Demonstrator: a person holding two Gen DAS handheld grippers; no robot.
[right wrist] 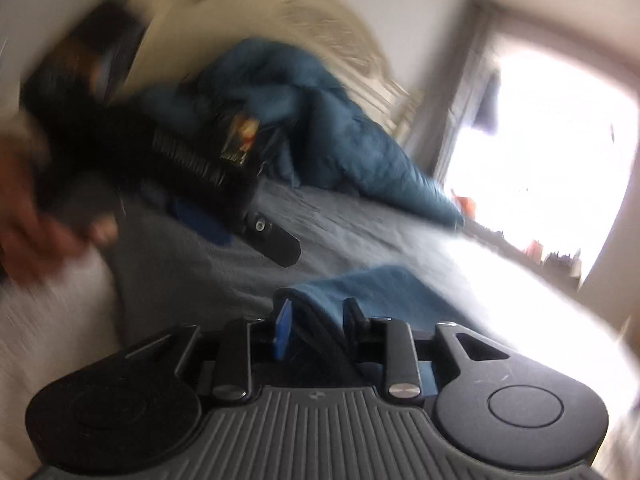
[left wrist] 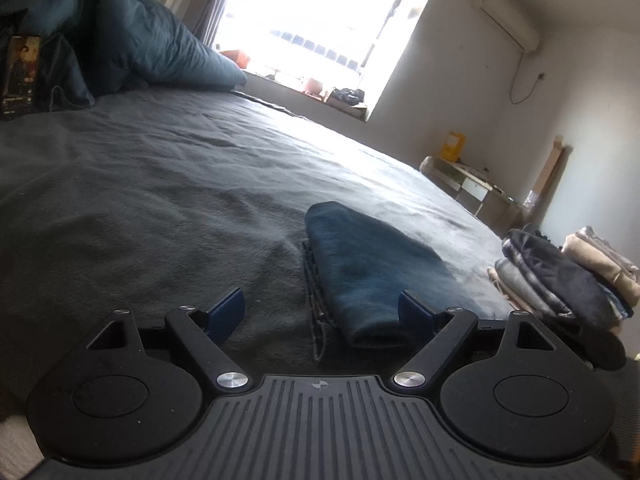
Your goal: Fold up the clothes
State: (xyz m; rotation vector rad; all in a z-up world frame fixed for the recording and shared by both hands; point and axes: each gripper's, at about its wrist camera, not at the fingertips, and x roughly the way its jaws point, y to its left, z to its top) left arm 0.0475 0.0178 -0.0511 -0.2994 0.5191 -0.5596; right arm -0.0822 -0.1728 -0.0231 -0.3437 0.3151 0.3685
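A folded teal garment (left wrist: pixel 372 264) lies on the grey bed cover (left wrist: pixel 160 184), with a dark checked layer showing under its left edge. My left gripper (left wrist: pixel 320 312) is open just short of the garment's near end; its right fingertip (left wrist: pixel 416 312) is at the fabric, its left one over bare cover. The right wrist view is motion-blurred. There my right gripper (right wrist: pixel 320 324) is shut on the near edge of the teal garment (right wrist: pixel 380 292). The left gripper (right wrist: pixel 224 168) shows beyond it, held by a hand (right wrist: pixel 40 220).
A stack of folded clothes (left wrist: pixel 560 276) sits at the bed's right edge. A crumpled blue duvet (left wrist: pixel 152 48) is heaped at the head of the bed. Behind are a bright window (left wrist: pixel 320 24) and a low desk (left wrist: pixel 472 188) by the wall.
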